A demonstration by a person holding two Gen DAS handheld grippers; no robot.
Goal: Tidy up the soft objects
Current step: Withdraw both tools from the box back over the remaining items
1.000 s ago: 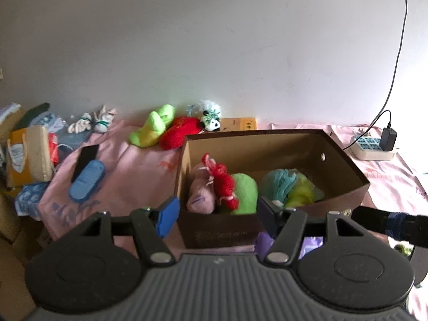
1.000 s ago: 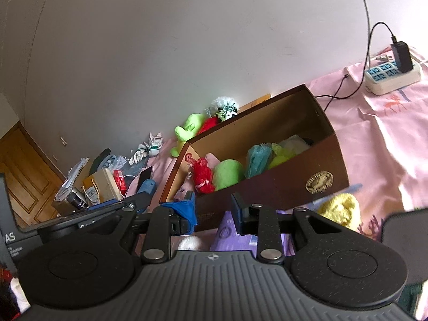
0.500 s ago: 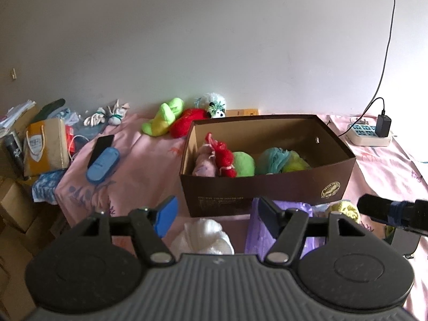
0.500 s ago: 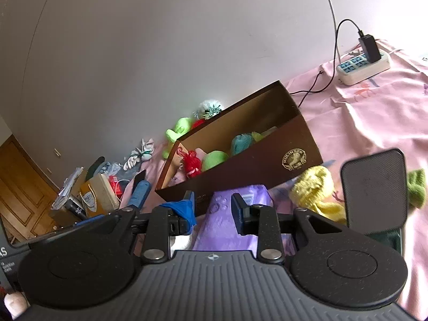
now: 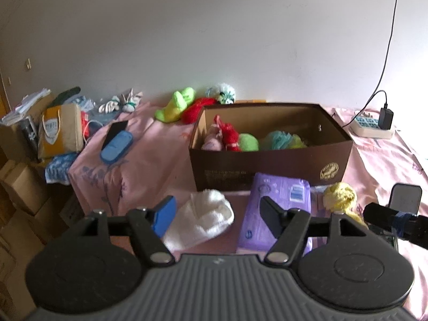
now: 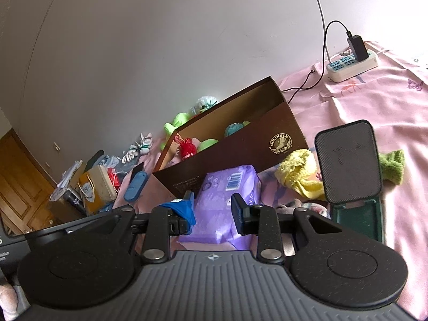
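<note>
A brown cardboard box [image 5: 267, 160] stands on the pink bedsheet, also in the right wrist view [image 6: 240, 157], holding several soft toys: red, pink, green, teal. In front of it lie a white fluffy cloth [image 5: 200, 219], a purple soft pack [image 5: 278, 208] [image 6: 227, 203] and a yellow fluffy item [image 5: 339, 195] [image 6: 299, 171]. My left gripper [image 5: 216, 214] is open and empty, above the white cloth and the pack. My right gripper [image 6: 212, 208] is open and empty, over the purple pack. A green sock [image 6: 392, 165] lies at the right.
A green plush [image 5: 176, 104], a red plush [image 5: 195, 109] and a white plush [image 5: 224, 93] lie behind the box. A blue case [image 5: 116, 147] lies left. A dark phone stand [image 6: 347, 165] stands at the right. A power strip [image 6: 350, 64] sits far right. Bags and boxes crowd the left floor.
Both grippers have pulled back from the box toward me. The white cloth, purple pack and yellow item in front of the box have come into view.
</note>
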